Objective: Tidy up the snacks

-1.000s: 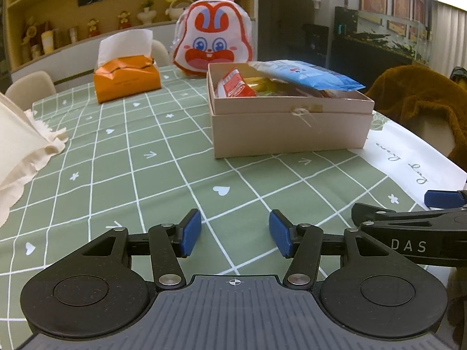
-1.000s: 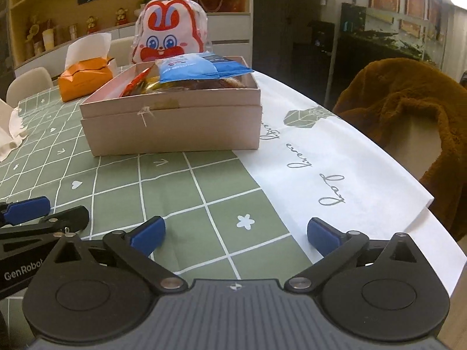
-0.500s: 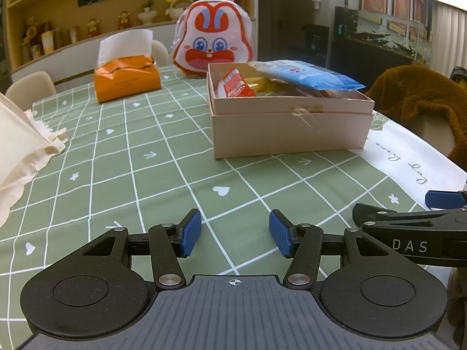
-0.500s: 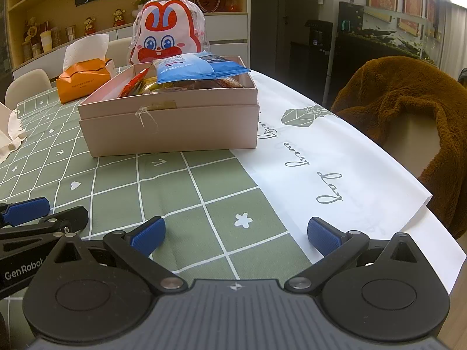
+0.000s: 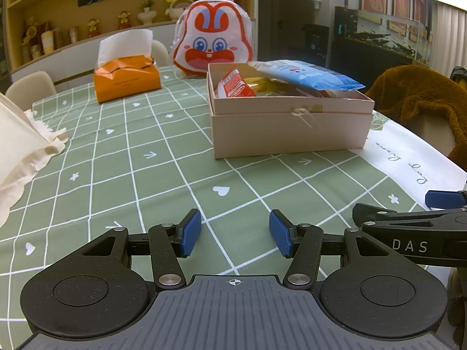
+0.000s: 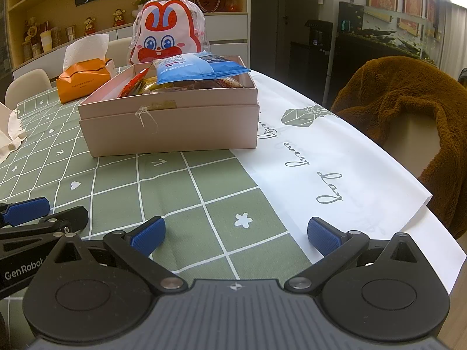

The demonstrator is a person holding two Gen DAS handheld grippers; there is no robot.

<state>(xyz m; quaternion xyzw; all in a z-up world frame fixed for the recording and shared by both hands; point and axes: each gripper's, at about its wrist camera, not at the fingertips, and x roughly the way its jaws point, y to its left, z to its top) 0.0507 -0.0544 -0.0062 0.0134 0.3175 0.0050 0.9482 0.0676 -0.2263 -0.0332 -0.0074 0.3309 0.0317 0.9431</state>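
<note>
A beige cardboard box stands on the green checked tablecloth and holds several snack packets. A blue packet lies on top, sticking over the rim, and a red packet leans at the box's left end. My left gripper is open and empty, low over the cloth, well short of the box. My right gripper is open wide and empty, beside the left one, also short of the box. Each gripper shows at the edge of the other's view.
An orange tissue box and a rabbit-face bag stand behind the box. A cream cloth lies at the left. A white printed sheet covers the table's right edge. A chair with a brown fleece stands at the right.
The right wrist view has risen and tilted slightly, so the box sits a little lower in it. The left gripper has not moved. Both grippers stay open.
</note>
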